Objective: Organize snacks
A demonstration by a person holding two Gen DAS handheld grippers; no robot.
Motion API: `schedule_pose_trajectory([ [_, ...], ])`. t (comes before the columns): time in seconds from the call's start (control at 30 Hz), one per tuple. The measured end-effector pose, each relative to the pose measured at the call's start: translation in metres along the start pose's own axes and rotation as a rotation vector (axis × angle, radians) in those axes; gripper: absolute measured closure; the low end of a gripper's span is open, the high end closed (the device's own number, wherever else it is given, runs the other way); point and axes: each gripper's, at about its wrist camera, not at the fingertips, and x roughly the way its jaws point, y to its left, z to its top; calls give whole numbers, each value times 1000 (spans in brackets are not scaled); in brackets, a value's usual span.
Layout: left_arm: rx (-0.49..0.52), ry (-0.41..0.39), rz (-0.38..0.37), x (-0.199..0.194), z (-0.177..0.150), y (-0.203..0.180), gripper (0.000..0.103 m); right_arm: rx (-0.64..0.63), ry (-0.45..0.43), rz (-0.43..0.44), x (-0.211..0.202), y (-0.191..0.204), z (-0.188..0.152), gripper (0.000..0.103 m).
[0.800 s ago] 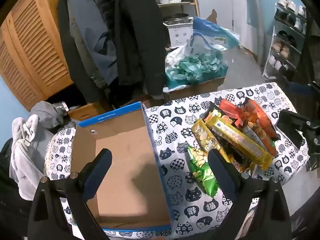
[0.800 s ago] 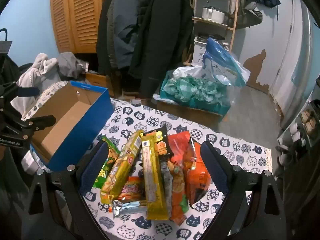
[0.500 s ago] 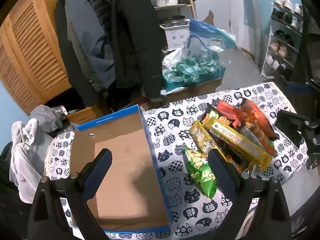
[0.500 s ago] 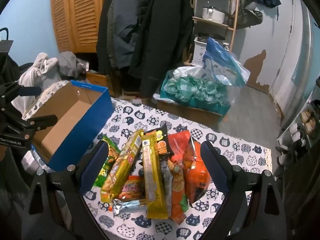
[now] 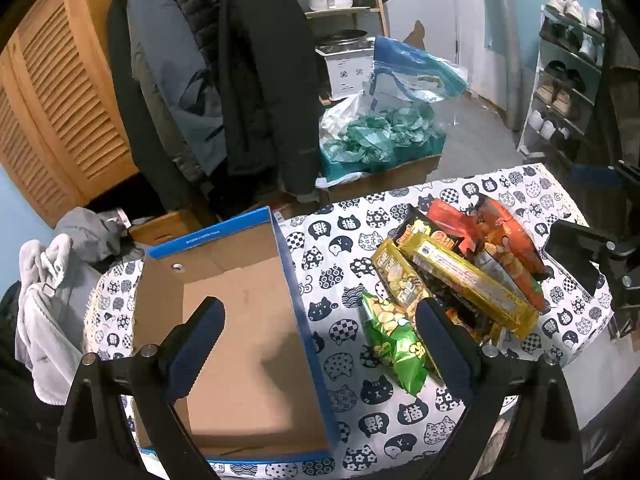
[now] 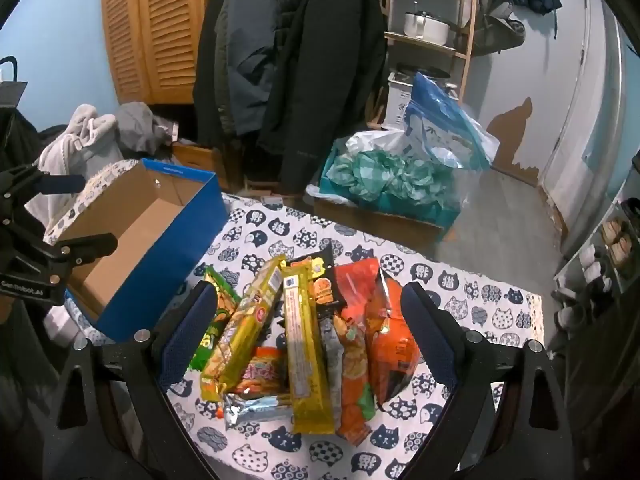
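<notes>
A pile of snack packs lies on the cat-print tablecloth (image 6: 472, 288): a long yellow pack (image 6: 306, 344), a green chip bag (image 5: 396, 344), orange bags (image 6: 390, 332) and several others. To its left stands an open blue cardboard box (image 5: 240, 320) with nothing inside. My left gripper (image 5: 318, 312) hangs open above the box's right wall, holding nothing. My right gripper (image 6: 308, 296) is open above the pile, its fingers either side of it without touching any pack. Each gripper shows in the other's view: the left gripper (image 6: 76, 214) over the box, the right gripper (image 5: 580, 204) beyond the pile.
Coats (image 6: 296, 60) hang behind the table beside louvred wooden doors (image 5: 52, 100). A cardboard box of teal bags (image 6: 384, 184) sits on the floor beyond the far edge. Grey clothes (image 5: 48, 288) are heaped left of the table, and a shoe rack (image 5: 568, 92) stands at the right.
The left gripper's view has shifted a little, so the box and the pile sit slightly further left in it. The right gripper has stayed still. Both remain open and hold nothing.
</notes>
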Motion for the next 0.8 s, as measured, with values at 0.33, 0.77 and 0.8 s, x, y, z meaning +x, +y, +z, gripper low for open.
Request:
schedule_pose_trajectory([
  [0.33,5,10,-5,2,0,-3,5,3,15,2,0,-2,-2,12],
  [0.77,1,11,-15,1,-2,-5,5,3,18,3,0,-4,-6,12],
  [0.8,2,12,-16,1,-2,-6,5,4,17,3,0,-3,-5,12],
])
